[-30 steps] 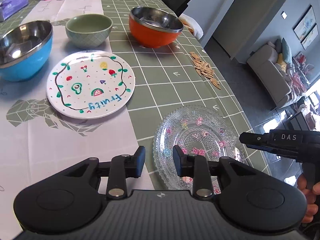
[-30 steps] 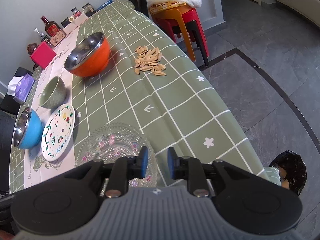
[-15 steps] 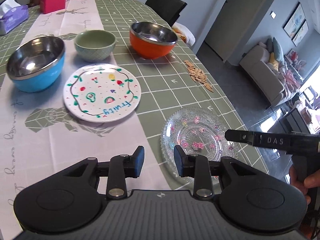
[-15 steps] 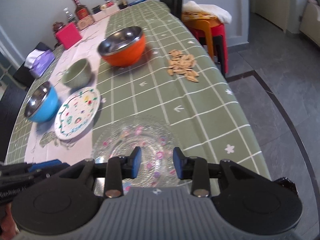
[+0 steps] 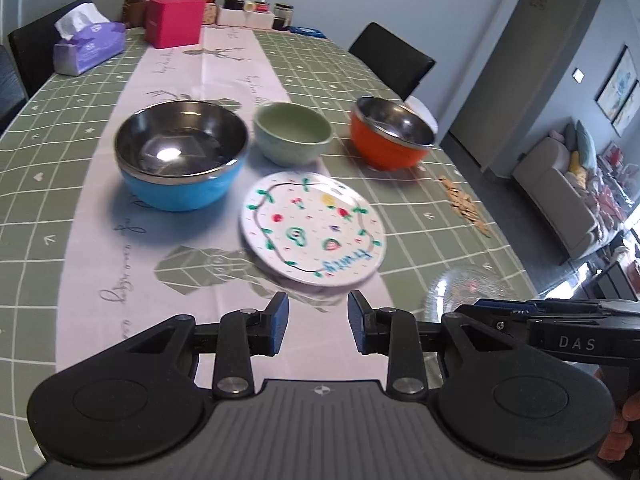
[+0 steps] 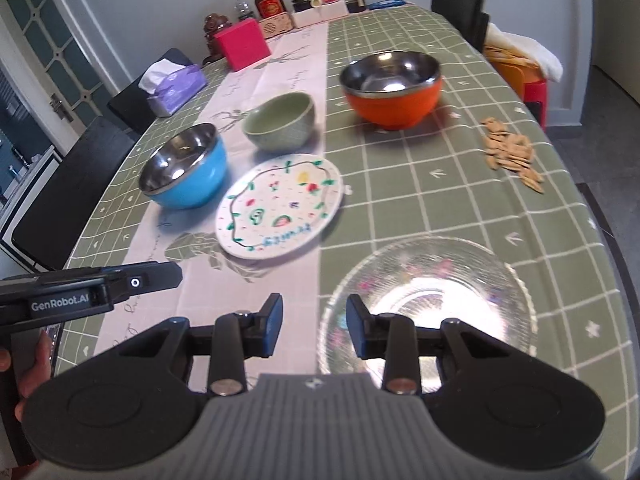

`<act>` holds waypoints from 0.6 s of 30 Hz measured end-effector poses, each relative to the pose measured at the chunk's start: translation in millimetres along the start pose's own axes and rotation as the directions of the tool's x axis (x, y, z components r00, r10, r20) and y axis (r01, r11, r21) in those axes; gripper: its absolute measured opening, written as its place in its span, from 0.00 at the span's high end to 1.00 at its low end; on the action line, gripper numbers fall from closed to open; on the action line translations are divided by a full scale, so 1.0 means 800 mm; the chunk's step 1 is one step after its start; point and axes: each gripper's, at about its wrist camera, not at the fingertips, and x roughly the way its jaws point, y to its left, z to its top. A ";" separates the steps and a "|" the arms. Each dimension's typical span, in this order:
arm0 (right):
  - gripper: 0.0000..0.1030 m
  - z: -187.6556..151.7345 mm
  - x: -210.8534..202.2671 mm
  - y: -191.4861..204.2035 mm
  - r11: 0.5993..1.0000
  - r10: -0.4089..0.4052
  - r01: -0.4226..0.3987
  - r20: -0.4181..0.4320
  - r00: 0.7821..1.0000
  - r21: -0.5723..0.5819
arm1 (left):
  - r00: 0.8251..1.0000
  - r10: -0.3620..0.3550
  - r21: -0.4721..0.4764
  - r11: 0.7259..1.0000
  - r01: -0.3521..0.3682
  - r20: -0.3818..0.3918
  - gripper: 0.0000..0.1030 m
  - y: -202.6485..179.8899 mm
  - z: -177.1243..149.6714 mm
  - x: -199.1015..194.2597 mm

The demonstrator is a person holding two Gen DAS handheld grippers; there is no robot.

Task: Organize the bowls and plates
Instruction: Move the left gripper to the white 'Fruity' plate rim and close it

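A white fruit-pattern plate (image 5: 313, 227) (image 6: 280, 205) lies mid-table. A clear glass plate (image 6: 430, 302) (image 5: 468, 286) lies near the front right edge. Behind stand a blue steel-lined bowl (image 5: 181, 160) (image 6: 185, 170), a green ceramic bowl (image 5: 293, 132) (image 6: 280, 120) and an orange steel-lined bowl (image 5: 390, 132) (image 6: 392, 86). My left gripper (image 5: 318, 328) is open and empty, just in front of the white plate. My right gripper (image 6: 314, 330) is open and empty, its right finger over the glass plate's near left rim.
A pile of seeds (image 6: 512, 154) lies near the right table edge. A tissue box (image 5: 86, 46), a pink box (image 5: 174, 22) and bottles and jars (image 5: 256, 6) stand at the far end. Black chairs (image 5: 390, 60) surround the table. A red stool (image 6: 520, 72) stands at the right.
Both grippers have pulled back and turned left, so the bowls and white plate now sit more central in view. Both jaws have opened wider. Nothing on the table has moved.
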 end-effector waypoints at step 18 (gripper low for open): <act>0.57 0.075 0.090 0.010 0.999 -0.033 0.033 0.012 0.999 0.024 | 1.000 0.010 -0.037 0.999 -0.009 0.023 0.44 0.055 0.044 0.067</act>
